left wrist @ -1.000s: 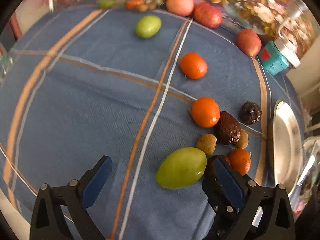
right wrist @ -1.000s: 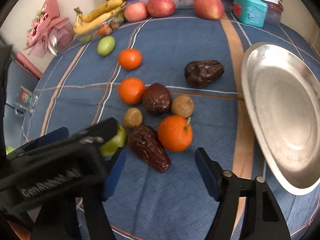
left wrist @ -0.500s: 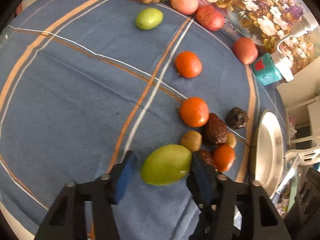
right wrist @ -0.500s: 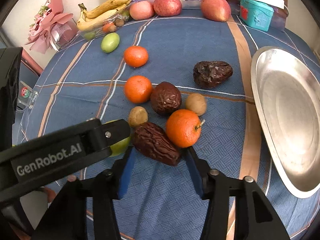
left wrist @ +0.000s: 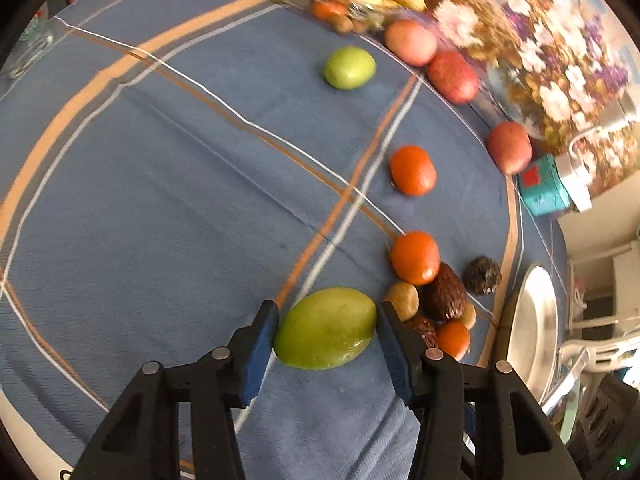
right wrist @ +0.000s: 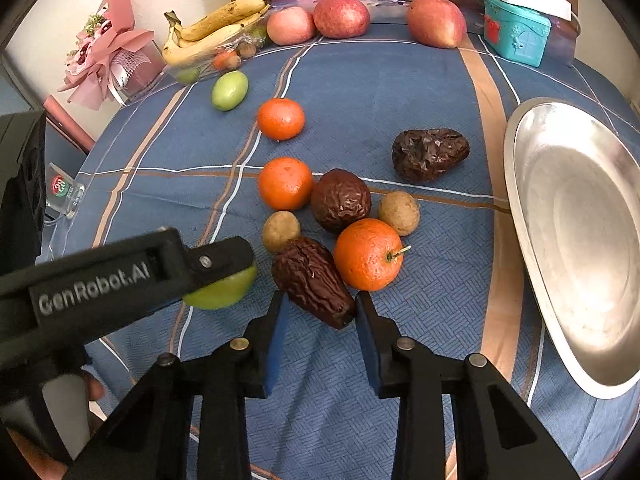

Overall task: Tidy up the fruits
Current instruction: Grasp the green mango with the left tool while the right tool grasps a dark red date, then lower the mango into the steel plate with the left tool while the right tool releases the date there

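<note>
The tablecloth (right wrist: 400,80) is matt woven blue cloth with a fine textured weave, and the metal plate (right wrist: 576,240) at the right is polished and reflective. The near green fruit (left wrist: 326,328) has smooth, slightly glossy skin, the dark date (right wrist: 312,282) is deeply wrinkled with a dull sheen, and the near orange (right wrist: 368,254) is finely dimpled. Both grippers' bodies look like matt black plastic.

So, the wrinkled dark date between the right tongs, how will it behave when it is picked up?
The date looks shrivelled, so it is probably light and gives a little under the closing right tongs. Its creased skin should grip well. It is long and tapered, held near one end, so it may swing.
</note>
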Demonstrator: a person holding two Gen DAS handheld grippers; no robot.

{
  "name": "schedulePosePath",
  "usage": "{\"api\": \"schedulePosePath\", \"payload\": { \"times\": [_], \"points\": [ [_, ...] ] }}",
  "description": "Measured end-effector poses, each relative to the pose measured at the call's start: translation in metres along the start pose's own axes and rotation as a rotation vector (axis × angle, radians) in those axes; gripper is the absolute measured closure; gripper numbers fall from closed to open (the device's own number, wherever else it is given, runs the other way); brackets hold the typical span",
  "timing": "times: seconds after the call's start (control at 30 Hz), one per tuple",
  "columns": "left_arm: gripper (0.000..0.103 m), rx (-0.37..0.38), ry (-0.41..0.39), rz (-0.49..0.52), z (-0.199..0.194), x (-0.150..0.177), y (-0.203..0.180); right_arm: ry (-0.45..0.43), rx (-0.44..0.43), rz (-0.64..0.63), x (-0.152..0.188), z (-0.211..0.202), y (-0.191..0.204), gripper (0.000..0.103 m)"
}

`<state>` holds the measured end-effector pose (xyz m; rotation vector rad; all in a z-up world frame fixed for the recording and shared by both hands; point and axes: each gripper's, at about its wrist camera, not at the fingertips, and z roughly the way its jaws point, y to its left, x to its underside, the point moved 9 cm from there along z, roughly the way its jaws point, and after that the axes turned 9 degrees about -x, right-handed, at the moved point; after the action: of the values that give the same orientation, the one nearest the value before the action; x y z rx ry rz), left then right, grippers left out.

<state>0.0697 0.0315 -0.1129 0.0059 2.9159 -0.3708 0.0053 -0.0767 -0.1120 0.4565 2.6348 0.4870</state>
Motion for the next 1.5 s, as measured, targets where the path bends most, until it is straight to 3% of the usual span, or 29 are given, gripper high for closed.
{"api": "schedulePosePath", "payload": {
  "times": [0.23,0.5,1.07,1.3,1.5],
  "points": [
    [0.050,-0.013,0.002,-0.020,0.002,-0.002,0.009,0.005,-0.016,-0.031,0.004,-0.006,0.009,0.081],
    [0.050,-0.020,0.027,-0.040,0.005,0.002,0.019,0.051,-0.020,-0.046,0.016,-0.002,0.015,0.081],
    [0.050,-0.032,-0.013,-0.066,-0.003,-0.004,0.024,0.013,-0.002,-0.082,0.000,0.007,0.021,0.078],
    [0.050,-0.009,-0.060,-0.080,-0.021,-0.009,0.023,-0.083,-0.064,-0.093,-0.011,-0.027,0.035,0.078],
    [0.050,-0.019,-0.098,-0.049,-0.035,-0.020,0.002,-0.128,-0.014,-0.060,-0.025,-0.051,0.026,0.078]
  ]
}}
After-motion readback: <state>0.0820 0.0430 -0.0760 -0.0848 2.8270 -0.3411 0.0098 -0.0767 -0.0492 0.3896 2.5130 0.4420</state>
